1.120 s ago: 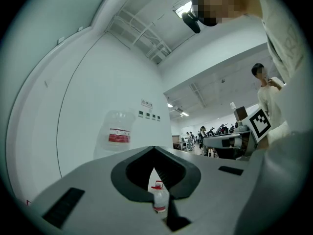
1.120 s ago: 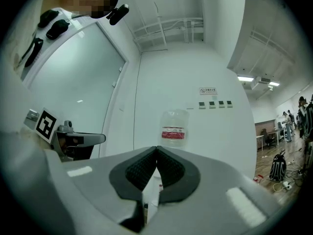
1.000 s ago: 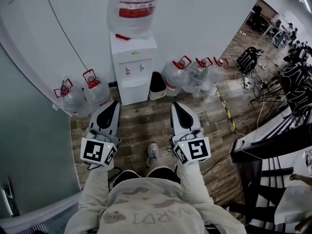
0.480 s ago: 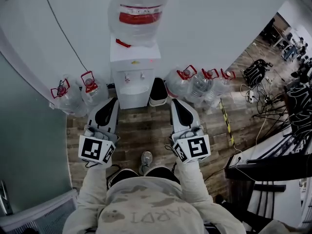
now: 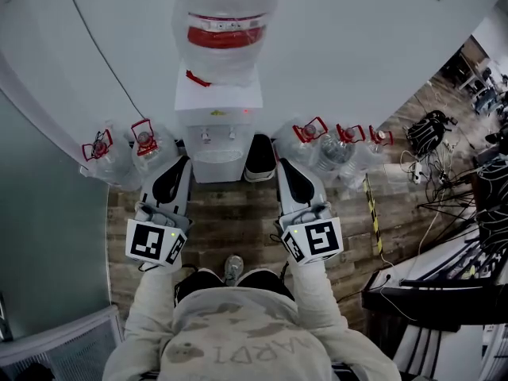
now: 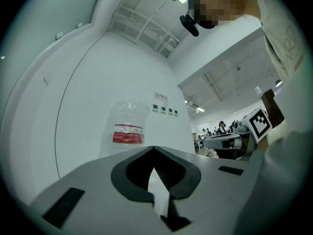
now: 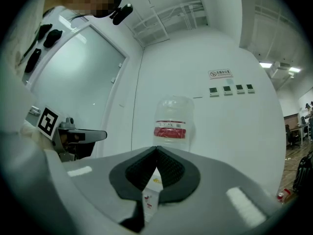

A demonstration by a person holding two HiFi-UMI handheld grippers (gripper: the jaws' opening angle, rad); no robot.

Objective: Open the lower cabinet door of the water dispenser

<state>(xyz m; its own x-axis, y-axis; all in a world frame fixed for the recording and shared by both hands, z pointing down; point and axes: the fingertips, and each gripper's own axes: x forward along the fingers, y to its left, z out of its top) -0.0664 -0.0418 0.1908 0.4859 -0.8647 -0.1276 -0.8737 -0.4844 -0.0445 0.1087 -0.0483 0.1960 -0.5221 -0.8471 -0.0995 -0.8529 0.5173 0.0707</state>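
Progress on the task looks to be nil so far. The water dispenser (image 5: 216,113) stands against the far wall, straight ahead of the person, with spare bottles (image 5: 143,145) on the wooden floor (image 5: 238,213) to its left and right. No door leaf swings out from its base, so I judge the lower cabinet shut, though its front is too foreshortened from above to show the door itself.

The left hand-held gripper (image 5: 184,161) and right hand-held gripper (image 5: 279,165) hang side by side just near of the dispenser, apart from it. Each has its jaws together at the tips with nothing between them.

Reaching the door, gripping its edge or handle and pulling it open all remain to be done.

The dispenser stands upright with its long axis vertical, an inverted bottle (image 5: 226,30) on top. Its tap side faces near, toward the person.
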